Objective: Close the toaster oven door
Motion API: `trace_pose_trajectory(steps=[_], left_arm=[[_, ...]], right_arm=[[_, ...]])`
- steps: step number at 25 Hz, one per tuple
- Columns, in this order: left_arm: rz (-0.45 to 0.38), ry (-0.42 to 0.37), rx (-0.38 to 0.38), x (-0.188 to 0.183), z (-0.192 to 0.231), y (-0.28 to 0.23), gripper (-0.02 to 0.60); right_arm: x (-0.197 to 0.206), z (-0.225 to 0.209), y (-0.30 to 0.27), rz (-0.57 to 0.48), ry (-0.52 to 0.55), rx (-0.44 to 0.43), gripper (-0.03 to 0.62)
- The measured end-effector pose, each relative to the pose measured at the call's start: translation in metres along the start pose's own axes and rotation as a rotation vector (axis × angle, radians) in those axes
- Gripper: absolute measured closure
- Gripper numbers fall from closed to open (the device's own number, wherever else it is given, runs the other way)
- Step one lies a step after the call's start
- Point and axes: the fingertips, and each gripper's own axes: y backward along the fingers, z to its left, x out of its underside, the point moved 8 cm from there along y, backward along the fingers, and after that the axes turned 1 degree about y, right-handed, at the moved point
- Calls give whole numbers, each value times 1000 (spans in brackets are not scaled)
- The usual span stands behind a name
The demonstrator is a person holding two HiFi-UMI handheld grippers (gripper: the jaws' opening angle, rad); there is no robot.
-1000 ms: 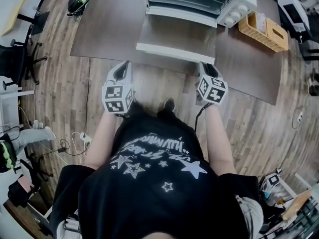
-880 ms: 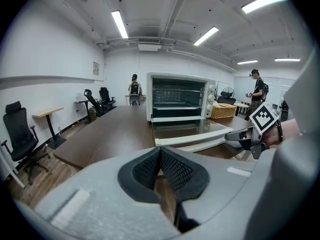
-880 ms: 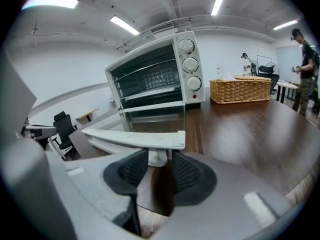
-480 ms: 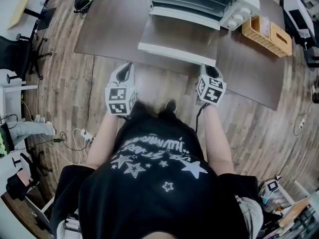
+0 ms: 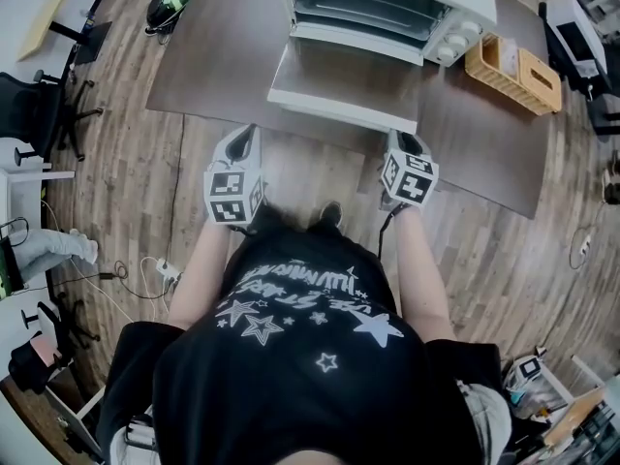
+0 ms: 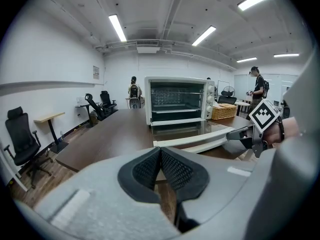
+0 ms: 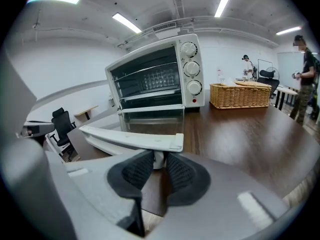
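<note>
Since a second ago my right gripper (image 7: 159, 160) has been closing its jaws, and it now pinches the door handle (image 7: 131, 137) by the post at its right end.
The toaster oven (image 5: 387, 3) stands on the brown table (image 5: 208, 61) with its door (image 5: 349, 77) dropped flat toward me, the white handle along its near edge. My left gripper (image 6: 160, 156) hangs at the table's near edge, left of the door and clear of it, pads pressed together on nothing. Both hands have kept their places.
</note>
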Motion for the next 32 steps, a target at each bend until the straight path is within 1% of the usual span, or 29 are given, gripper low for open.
trace_pose_trajectory(steps=[5, 12, 15, 19, 23, 32], left_arm=[[-10, 14, -21, -2, 5, 3, 571], [-27, 14, -19, -9, 12, 4, 571], [-23, 24, 4, -10, 12, 0, 571], [-32, 17, 42, -17, 14, -8, 571], [-36, 17, 62, -23, 20, -15, 571], [-75, 15, 108, -45, 40, -28, 571]], right_arm=[[-10, 0, 7, -18, -25, -12, 511], [-30, 4, 22, -62, -33, -27, 513], [-40, 5, 28, -81, -36, -20, 514], [-52, 7, 34, -118, -54, 4, 517], [-60, 9, 38, -144, -69, 24, 522], [-81, 13, 45, -212, -113, 84, 525]])
